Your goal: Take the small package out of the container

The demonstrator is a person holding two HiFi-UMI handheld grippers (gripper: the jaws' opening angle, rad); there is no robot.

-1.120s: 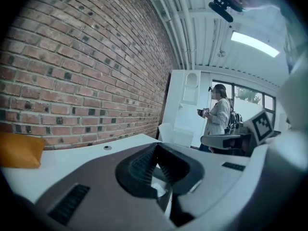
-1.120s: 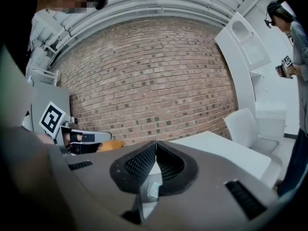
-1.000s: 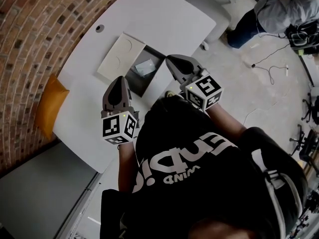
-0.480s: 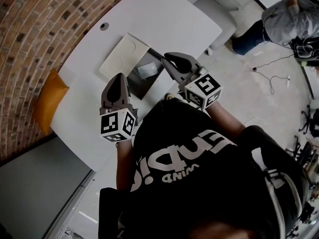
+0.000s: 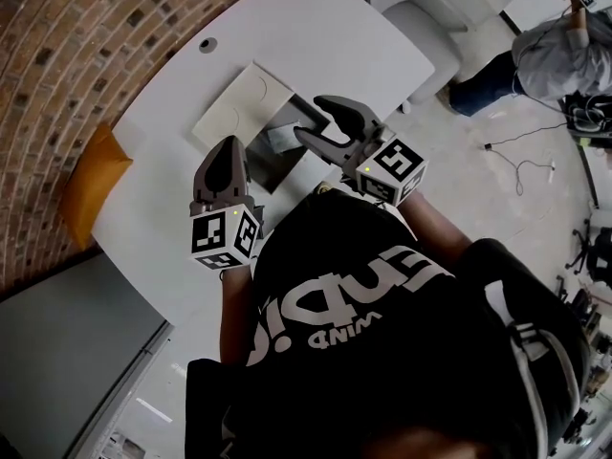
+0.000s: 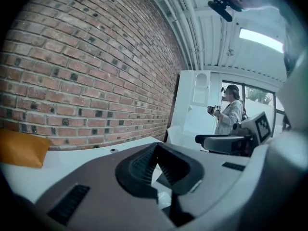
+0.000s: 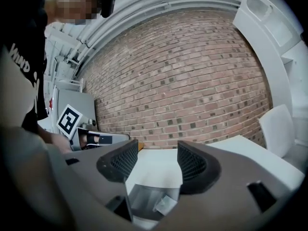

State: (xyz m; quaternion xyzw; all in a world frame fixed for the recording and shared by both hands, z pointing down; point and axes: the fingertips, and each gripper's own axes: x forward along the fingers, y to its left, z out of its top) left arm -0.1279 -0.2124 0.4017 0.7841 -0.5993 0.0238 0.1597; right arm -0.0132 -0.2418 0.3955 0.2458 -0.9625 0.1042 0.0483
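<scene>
since the right gripper's [image 7: 154, 160] pads have just been opening and nothing sits between them, we log it as released and empty. through the gap between its pads we see the small package [image 7: 164, 204], a pale flat packet, lying on the floor of the dark container [image 7: 139, 196]. the left gripper [image 6: 156, 150] has its pads meeting at the tips, clenched on nothing. it hangs beside the container's near-left corner, apart from it.

step in hand, as we judge it: approach for the pick, package not yet touched. in the head view the right gripper [image 5: 311, 120] hovers over the container [image 5: 263, 165], just above the package [image 5: 282, 140].

next move calls for lowering the spread jaws inside the walls, straddling the packet and closing on it. it looks thin, so an edge pinch may be needed. the walls leave little room.

surroundings: a cream lid [image 5: 239, 108] lies flat against the container's far side on the white table [image 5: 316, 36]. an orange cushion [image 5: 91, 185] and a person [image 5: 564, 55] are well apart.
</scene>
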